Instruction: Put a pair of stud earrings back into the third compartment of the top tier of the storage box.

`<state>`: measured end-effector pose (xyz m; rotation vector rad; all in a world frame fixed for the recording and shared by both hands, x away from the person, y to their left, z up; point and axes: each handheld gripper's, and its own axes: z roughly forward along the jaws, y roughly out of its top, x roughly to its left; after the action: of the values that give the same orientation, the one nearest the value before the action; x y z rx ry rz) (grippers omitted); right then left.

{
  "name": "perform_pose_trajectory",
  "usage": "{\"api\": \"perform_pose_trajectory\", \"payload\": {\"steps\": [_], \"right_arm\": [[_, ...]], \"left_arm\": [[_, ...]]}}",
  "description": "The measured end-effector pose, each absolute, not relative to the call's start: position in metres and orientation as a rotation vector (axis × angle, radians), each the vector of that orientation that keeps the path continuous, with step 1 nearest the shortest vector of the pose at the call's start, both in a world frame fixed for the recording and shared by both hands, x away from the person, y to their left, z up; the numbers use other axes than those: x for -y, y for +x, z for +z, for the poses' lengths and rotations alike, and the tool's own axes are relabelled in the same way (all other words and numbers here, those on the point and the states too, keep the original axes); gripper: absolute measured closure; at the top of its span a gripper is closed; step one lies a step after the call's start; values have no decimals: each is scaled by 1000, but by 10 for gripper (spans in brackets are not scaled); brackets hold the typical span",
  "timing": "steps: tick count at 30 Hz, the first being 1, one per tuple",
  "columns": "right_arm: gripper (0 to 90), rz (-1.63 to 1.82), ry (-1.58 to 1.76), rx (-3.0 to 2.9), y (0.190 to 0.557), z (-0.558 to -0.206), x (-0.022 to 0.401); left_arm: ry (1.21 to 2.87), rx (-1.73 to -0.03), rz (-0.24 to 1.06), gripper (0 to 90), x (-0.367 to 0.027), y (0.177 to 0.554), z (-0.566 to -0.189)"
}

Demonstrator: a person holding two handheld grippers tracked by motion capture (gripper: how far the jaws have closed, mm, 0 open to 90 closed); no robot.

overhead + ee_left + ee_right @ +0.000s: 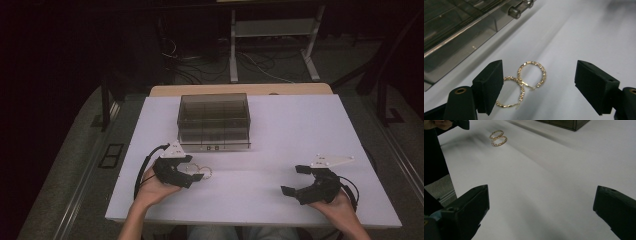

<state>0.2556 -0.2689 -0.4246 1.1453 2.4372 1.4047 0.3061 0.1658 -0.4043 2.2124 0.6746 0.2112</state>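
carefully: left gripper (537, 85) gaping around two touching gold hoop earrings (526, 81), unclamped; may pinch one only, flick the other away. right gripper (541, 215) gaping, empty.

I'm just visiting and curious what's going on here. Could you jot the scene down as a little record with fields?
Work in hand: left tool reaching for two gold hoop earrings
Earrings: lying flat on the white table, touching each other, between the open jaws but not gripped
Left tool: open, one jaw close beside one hoop
Right tool: open, nothing between its jaws, apart from the earrings
Smoky clear organiser box: behind the earrings, divided into compartments
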Motion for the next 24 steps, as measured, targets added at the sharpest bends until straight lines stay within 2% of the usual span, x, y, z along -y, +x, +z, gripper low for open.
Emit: {"api": "perform_pose_trajectory", "payload": {"steps": [12, 19, 24], "right_arm": [[0, 1398, 1141, -2443, 256, -425, 268], [0, 1393, 1153, -2444, 256, -426, 266], [0, 1388, 1148, -2442, 257, -426, 266]], "left_arm": [[2239, -714, 211, 300, -166, 315, -423], [2250, -725, 225, 397, -166, 319, -427], [2255, -756, 246, 426, -167, 322, -431]]}}
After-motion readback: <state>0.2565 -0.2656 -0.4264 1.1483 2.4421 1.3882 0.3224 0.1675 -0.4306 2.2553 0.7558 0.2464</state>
